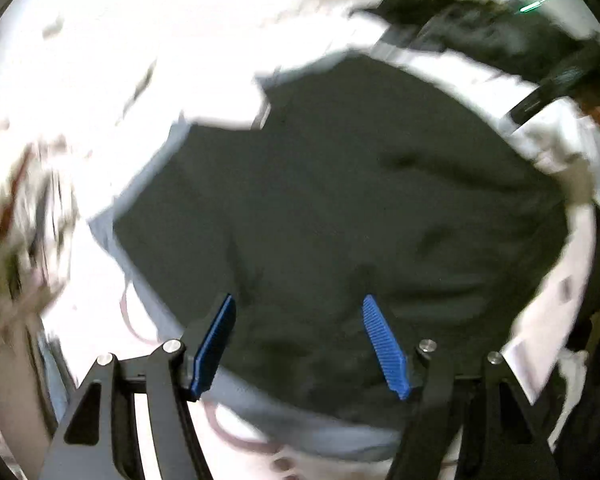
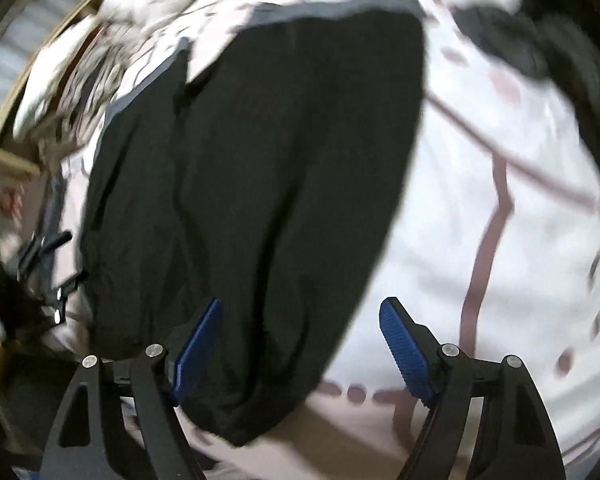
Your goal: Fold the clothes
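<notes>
- Left wrist view: the left gripper (image 1: 298,344) hangs over a dark garment (image 1: 340,208), its two blue ribbed pads (image 1: 216,344) standing well apart with nothing between them — the jaws are open and hold nothing.
- The dark garment lies spread flat on a pale bed sheet (image 1: 140,60) and fills the middle of this view; a pale grey-blue edge (image 1: 148,184) runs along its left and lower sides.
- A small pale tag (image 1: 265,114) shows at the garment's upper left corner; blur makes any writing on it unreadable.
- Another heap of dark cloth (image 1: 480,28) lies near the sheet's far right edge, apart from the spread garment.
- Right wrist view: the right gripper (image 2: 300,344) also points down at the dark garment (image 2: 260,200), blue pads (image 2: 406,352) set wide apart and empty — open, gripping nothing.
- Here the garment runs as a long dark shape from the top of the view to the bottom, under the left pad, while the right pad stands over bare sheet (image 2: 520,200).
- The sheet carries thin mauve lines and dots (image 2: 496,216); no words or brand can be read on it.
- At the left edge of this view the other gripper's (image 2: 56,272) dark frame shows beside the garment.
- Both views are smeared by motion, so fine detail cannot be told.
</notes>
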The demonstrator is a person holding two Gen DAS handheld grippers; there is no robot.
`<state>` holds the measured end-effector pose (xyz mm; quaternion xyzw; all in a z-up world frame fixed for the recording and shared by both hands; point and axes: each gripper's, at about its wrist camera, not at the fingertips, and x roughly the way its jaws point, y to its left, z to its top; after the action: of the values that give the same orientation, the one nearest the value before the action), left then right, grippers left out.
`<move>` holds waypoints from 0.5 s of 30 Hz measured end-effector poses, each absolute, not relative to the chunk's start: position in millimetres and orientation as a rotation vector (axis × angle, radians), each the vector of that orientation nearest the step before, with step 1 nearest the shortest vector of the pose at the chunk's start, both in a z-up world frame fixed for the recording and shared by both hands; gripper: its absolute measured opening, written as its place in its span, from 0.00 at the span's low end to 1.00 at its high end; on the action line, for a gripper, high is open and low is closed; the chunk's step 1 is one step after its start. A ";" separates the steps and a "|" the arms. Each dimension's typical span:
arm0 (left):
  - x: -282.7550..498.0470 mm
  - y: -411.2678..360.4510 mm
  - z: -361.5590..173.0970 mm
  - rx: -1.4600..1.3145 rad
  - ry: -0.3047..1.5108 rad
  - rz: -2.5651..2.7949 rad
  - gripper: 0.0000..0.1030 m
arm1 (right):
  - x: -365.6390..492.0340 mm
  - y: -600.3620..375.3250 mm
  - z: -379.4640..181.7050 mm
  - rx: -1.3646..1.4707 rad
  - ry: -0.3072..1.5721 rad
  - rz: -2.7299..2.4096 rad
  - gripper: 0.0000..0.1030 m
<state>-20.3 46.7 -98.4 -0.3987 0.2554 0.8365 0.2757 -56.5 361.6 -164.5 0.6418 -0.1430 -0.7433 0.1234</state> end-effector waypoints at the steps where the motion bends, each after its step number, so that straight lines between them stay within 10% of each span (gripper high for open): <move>1: -8.8 59.4 -92.7 -1.013 0.691 2.243 0.64 | -52.6 368.4 -168.0 1.892 -0.503 -2.120 0.60; 15: 84.1 194.6 -104.6 -0.803 0.646 2.191 0.64 | -1.2 352.6 -196.2 1.997 -0.781 -1.735 0.52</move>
<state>84.1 194.6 -104.6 -0.3103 0.2496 0.8468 0.3527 -1.2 352.6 -196.2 0.7108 -0.2781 -0.6174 0.1904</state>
